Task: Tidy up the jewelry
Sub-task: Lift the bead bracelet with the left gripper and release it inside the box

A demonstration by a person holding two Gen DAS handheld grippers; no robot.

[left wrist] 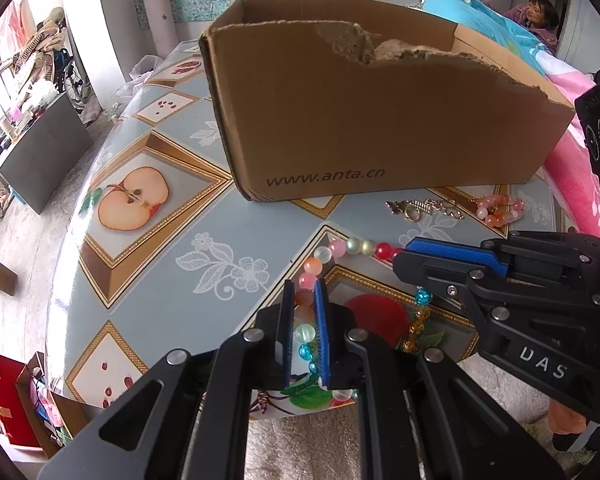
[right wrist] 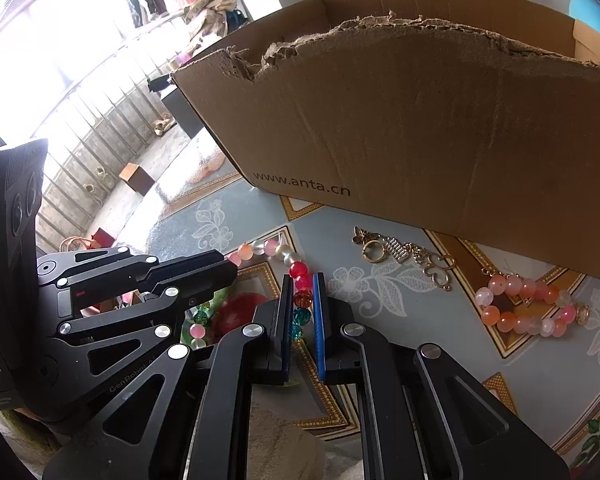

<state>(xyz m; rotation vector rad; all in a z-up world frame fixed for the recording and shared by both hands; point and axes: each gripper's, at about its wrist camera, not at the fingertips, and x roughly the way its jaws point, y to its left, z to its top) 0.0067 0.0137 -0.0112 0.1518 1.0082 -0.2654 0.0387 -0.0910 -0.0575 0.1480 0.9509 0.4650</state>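
- Left wrist view: the left gripper (left wrist: 303,294) has its jaws clamped on a bead necklace (left wrist: 344,247) — orange and pale beads sit pinched between the blue pads, in front of the cardboard box (left wrist: 380,120).
- The right gripper (left wrist: 400,258) comes in from the right, also in front of the box, its jaws closed on the red end of the same strand.
- A gold charm chain (left wrist: 424,209) and a pink bead bracelet (left wrist: 498,209) lie on the tablecloth (left wrist: 160,248) just before the box wall.
- Right wrist view: the right gripper (right wrist: 303,292) is clamped on red and teal beads of the necklace (right wrist: 302,276).
- The left gripper (right wrist: 232,266) holds the strand's pale end, left of the box (right wrist: 440,128).
- The chain (right wrist: 408,254) and bracelet (right wrist: 528,306) rest near the box's front wall — apart from each other.
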